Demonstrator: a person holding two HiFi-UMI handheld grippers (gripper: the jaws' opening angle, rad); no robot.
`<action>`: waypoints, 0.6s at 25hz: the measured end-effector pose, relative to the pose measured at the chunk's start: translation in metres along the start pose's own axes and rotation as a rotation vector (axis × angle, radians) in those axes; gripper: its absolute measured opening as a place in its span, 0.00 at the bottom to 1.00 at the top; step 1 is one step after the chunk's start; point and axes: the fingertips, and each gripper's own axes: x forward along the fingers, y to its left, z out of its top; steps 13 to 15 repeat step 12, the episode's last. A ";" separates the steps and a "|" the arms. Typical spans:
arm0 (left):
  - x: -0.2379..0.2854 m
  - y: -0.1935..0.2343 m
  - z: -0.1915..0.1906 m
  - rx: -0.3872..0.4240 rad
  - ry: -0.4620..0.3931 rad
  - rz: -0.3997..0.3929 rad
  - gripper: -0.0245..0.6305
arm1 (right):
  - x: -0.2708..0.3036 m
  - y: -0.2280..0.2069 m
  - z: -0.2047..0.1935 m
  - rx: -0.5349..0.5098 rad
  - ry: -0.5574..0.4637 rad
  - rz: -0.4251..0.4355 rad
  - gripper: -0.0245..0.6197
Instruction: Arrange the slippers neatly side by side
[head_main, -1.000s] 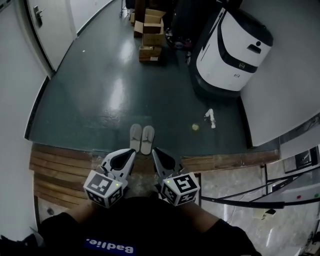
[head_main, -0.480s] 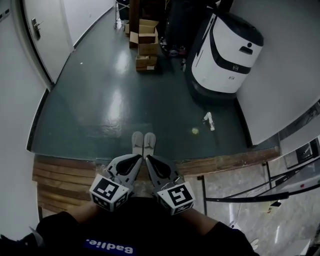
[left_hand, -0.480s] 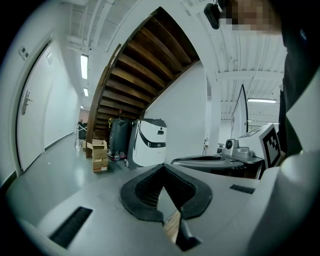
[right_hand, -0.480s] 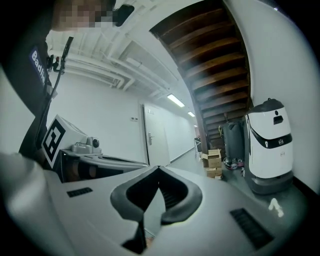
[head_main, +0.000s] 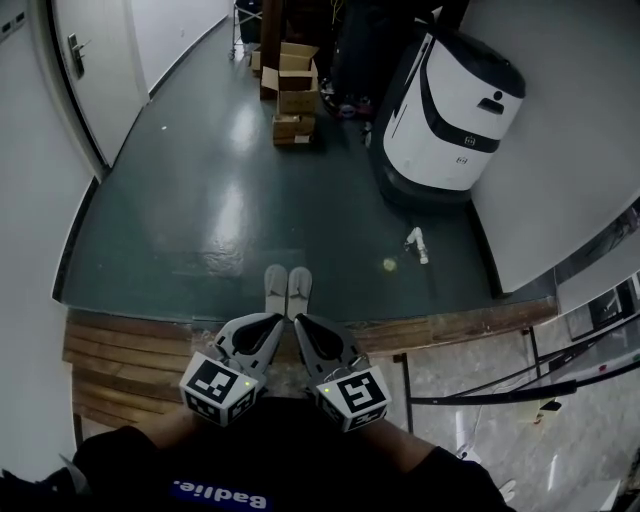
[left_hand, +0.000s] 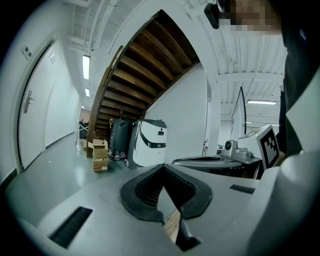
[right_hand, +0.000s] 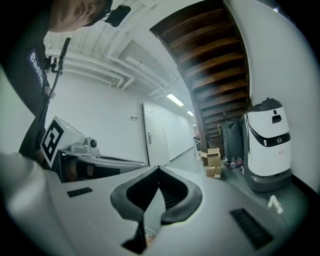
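Two pale grey slippers lie close side by side on the dark green floor in the head view, the left slipper (head_main: 275, 288) and the right slipper (head_main: 298, 288), toes pointing away from me. Just below them, over the wooden step, my left gripper (head_main: 279, 320) and right gripper (head_main: 298, 322) are held close together, tips almost touching each other. Both are shut with nothing between the jaws. The left gripper (left_hand: 162, 168) and the right gripper (right_hand: 159, 169) look out level across the room in their own views, where neither slipper shows.
A white wheeled robot (head_main: 450, 110) stands at the back right by the wall. Cardboard boxes (head_main: 293, 90) are stacked at the back. A small white object (head_main: 418, 243) and a yellowish scrap (head_main: 389, 263) lie on the floor. A wooden step (head_main: 120, 345) runs below me, and a black railing (head_main: 520, 385) crosses at right.
Both grippers have drawn in toward each other, so their tips now sit close together below the slippers. The slippers have not moved.
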 end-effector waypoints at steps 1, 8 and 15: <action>-0.001 -0.001 -0.001 -0.002 0.002 0.000 0.04 | -0.001 0.000 -0.001 0.005 0.007 -0.002 0.04; -0.010 0.001 -0.003 -0.007 -0.010 0.009 0.04 | -0.003 0.007 -0.004 0.009 0.018 -0.003 0.04; -0.013 0.001 0.001 -0.004 0.000 0.017 0.04 | -0.005 0.012 -0.001 0.005 0.021 0.004 0.04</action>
